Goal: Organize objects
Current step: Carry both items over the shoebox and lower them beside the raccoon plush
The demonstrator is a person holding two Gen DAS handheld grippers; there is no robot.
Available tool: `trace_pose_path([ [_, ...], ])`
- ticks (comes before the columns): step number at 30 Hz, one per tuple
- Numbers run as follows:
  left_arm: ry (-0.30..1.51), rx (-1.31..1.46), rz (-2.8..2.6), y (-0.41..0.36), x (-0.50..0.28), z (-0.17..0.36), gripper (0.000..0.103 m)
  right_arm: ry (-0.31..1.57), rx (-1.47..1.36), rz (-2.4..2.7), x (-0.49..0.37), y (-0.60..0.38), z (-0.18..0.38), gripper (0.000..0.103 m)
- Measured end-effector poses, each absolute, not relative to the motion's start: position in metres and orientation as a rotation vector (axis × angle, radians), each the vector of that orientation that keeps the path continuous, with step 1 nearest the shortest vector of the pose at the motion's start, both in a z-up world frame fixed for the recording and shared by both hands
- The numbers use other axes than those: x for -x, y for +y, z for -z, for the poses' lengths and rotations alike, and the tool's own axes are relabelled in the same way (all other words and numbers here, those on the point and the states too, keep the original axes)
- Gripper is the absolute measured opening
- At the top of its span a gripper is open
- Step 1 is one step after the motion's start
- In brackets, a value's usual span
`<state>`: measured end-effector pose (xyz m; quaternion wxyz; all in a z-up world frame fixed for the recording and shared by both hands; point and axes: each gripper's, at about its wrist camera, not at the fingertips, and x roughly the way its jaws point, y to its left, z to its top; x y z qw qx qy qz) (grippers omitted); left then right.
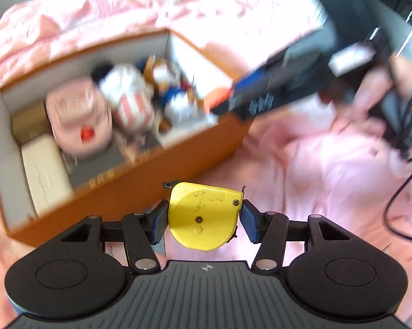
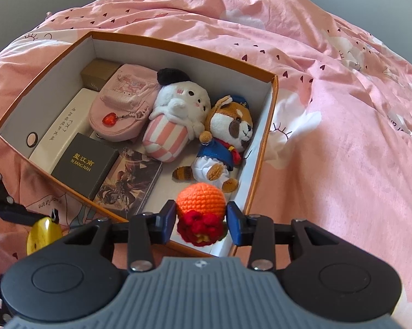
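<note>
My left gripper (image 1: 204, 216) is shut on a yellow tape measure (image 1: 203, 213), held above the pink bedding just in front of the orange box (image 1: 123, 181). The same tape measure (image 2: 42, 237) shows at the left edge of the right wrist view. My right gripper (image 2: 201, 213) is shut on an orange and red crocheted toy (image 2: 201, 200) over the near right corner of the box (image 2: 269, 115). The left wrist view is blurred. In it the right gripper (image 1: 222, 98) reaches in from the upper right, held by a hand (image 1: 370, 93).
The box holds a raccoon plush (image 2: 227, 134), a white plush (image 2: 175, 109), a pink pouch (image 2: 123, 101), a black box (image 2: 85, 161), a printed card box (image 2: 129, 181) and a white case (image 2: 60, 128). Pink bedding (image 2: 343, 137) surrounds it. A black cable (image 1: 392, 213) trails right.
</note>
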<state>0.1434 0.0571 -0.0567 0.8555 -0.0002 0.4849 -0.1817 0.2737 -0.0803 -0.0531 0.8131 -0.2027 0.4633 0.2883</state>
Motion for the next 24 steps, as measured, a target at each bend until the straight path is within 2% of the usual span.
trace_pose_path([
  [5, 0.956, 0.002, 0.395, 0.046, -0.175, 0.023, 0.063, 1.015, 0.457, -0.638, -0.278, -0.078, 0.052, 0.042],
  [9, 0.94, -0.059, 0.371, 0.038, -0.21, 0.016, 0.063, 1.019, 0.45, -0.643, -0.278, -0.079, 0.051, 0.043],
  [16, 1.038, -0.071, 0.359, 0.05, -0.255, 0.041, 0.063, 1.002, 0.392, -0.656, -0.277, -0.087, 0.045, 0.046],
  [24, 1.185, -0.09, 0.366, 0.034, -0.293, 0.083, 0.063, 0.814, 0.356, -0.536, -0.27, -0.108, 0.021, 0.051],
])
